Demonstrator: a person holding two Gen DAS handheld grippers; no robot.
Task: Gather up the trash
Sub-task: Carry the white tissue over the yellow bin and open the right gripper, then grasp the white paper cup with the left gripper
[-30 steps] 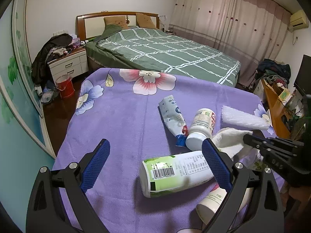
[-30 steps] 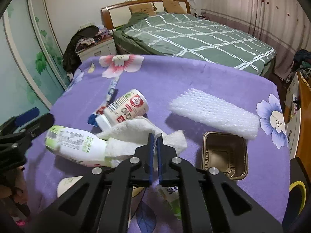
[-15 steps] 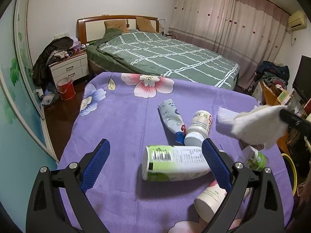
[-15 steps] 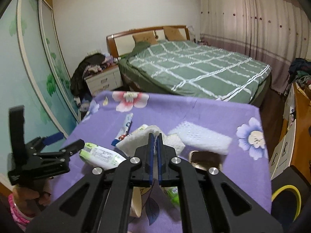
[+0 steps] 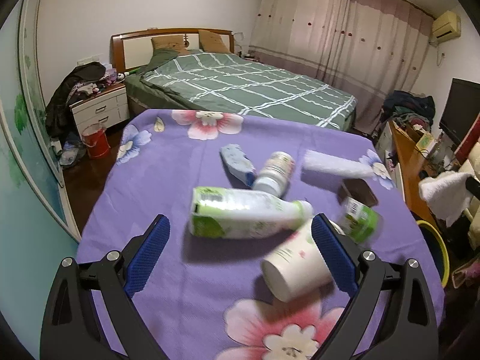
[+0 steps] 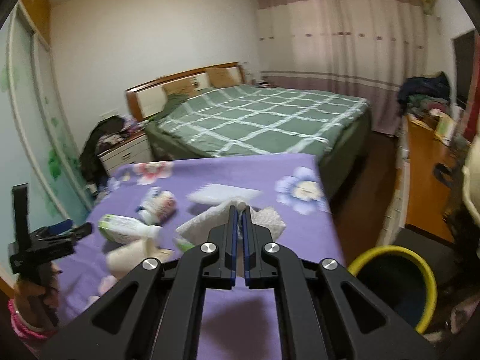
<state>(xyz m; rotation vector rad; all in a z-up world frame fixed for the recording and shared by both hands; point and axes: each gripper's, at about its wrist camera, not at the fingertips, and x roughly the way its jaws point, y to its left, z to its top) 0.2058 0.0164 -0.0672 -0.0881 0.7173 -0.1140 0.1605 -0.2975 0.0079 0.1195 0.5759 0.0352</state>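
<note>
My right gripper (image 6: 239, 210) is shut on a white cloth (image 6: 207, 223) and holds it in the air above the table's right part; the cloth also shows at the right edge of the left wrist view (image 5: 447, 192). My left gripper (image 5: 240, 240) is open and empty above the purple flowered tablecloth (image 5: 168, 186). Between its fingers lie a green-and-white bottle (image 5: 240, 217), a paper cup (image 5: 297, 267) and a small green jar (image 5: 358, 219). Farther off lie a blue tube (image 5: 238, 165), a white bottle (image 5: 274, 172), a white foam net (image 5: 333, 166) and a brown tray (image 5: 358, 192).
A yellow-rimmed bin stands on the floor right of the table (image 6: 399, 282), and its rim shows in the left wrist view (image 5: 438, 249). A green bed (image 5: 240, 90) stands behind the table. A wooden desk (image 5: 411, 156) runs along the right.
My right gripper has lifted the white cloth off the bottles and carried it up and to the right, towards the bin. The paper cup and green jar that it covered now show.
</note>
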